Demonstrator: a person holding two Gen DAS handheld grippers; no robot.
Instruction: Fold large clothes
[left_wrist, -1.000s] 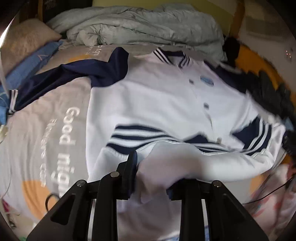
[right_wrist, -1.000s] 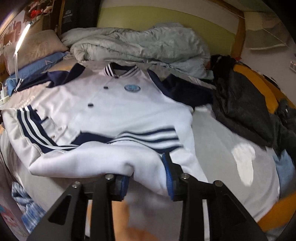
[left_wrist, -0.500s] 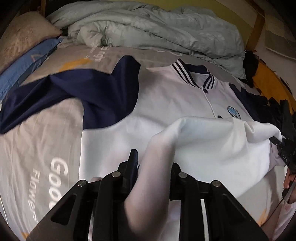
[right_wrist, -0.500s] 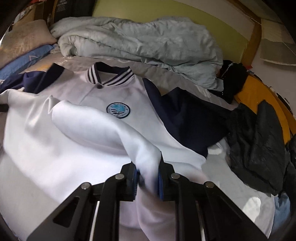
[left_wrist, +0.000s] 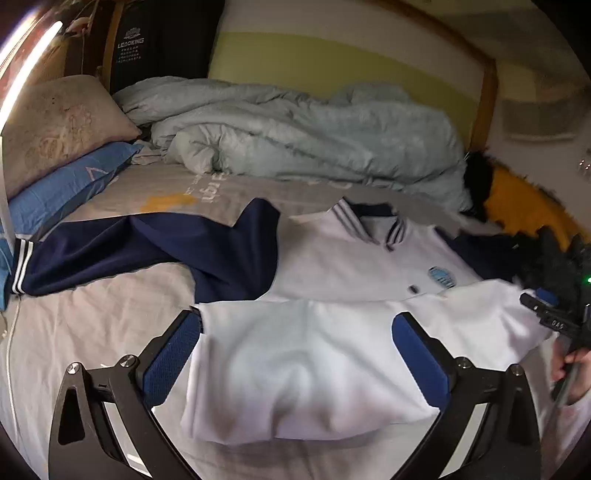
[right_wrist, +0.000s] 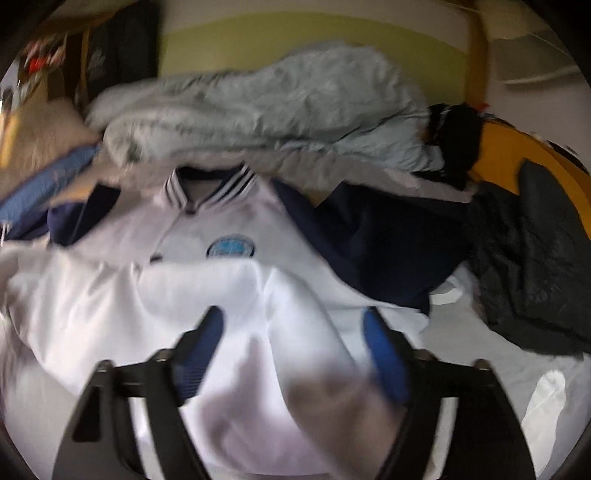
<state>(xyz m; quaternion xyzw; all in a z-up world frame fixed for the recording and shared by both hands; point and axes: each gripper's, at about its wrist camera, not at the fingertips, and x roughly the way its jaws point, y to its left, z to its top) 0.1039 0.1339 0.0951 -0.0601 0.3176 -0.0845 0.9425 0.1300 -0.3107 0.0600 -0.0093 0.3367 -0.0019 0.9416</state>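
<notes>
Left claw (left_wrist: 295, 325) was wide, jaws opening, blue pads (left_wrist: 173, 350) clear of the cloth on both sides. The folded white hem of the jacket (left_wrist: 306, 369) lay flat on the bed between the fingers, not pinched.

Right claw (right_wrist: 291, 325) was also wide, jaws opening. White jacket (right_wrist: 207, 295) fabric sat between and under its fingers; the view is blurred, but neither pad (right_wrist: 384, 354) appeared to press on it.

Relative to the jacket, near to far:
- The lower part was doubled up over the chest, its fold edge just short of the round blue badge (left_wrist: 441, 277).
- In the left view the right claw (left_wrist: 546, 314) and the person's hand (left_wrist: 569, 365) sat at the jacket's right edge, just beside the folded flap.
- The navy sleeve (left_wrist: 140, 251) stretched out left of the body across the grey sheet (left_wrist: 74, 332), striped cuff at its far end.
- The other navy sleeve (right_wrist: 388, 240) lay right of the body, running up against a dark garment (right_wrist: 528, 266) heaped on that side.
- The striped collar (left_wrist: 369, 225) was at the far end of the body, pointing at the crumpled pale duvet (left_wrist: 295, 136).
- A beige pillow (left_wrist: 55, 125) on a blue one (left_wrist: 66, 184) lay beyond the left sleeve.
- An orange item (left_wrist: 524, 206) lay far right, past the collar.
</notes>
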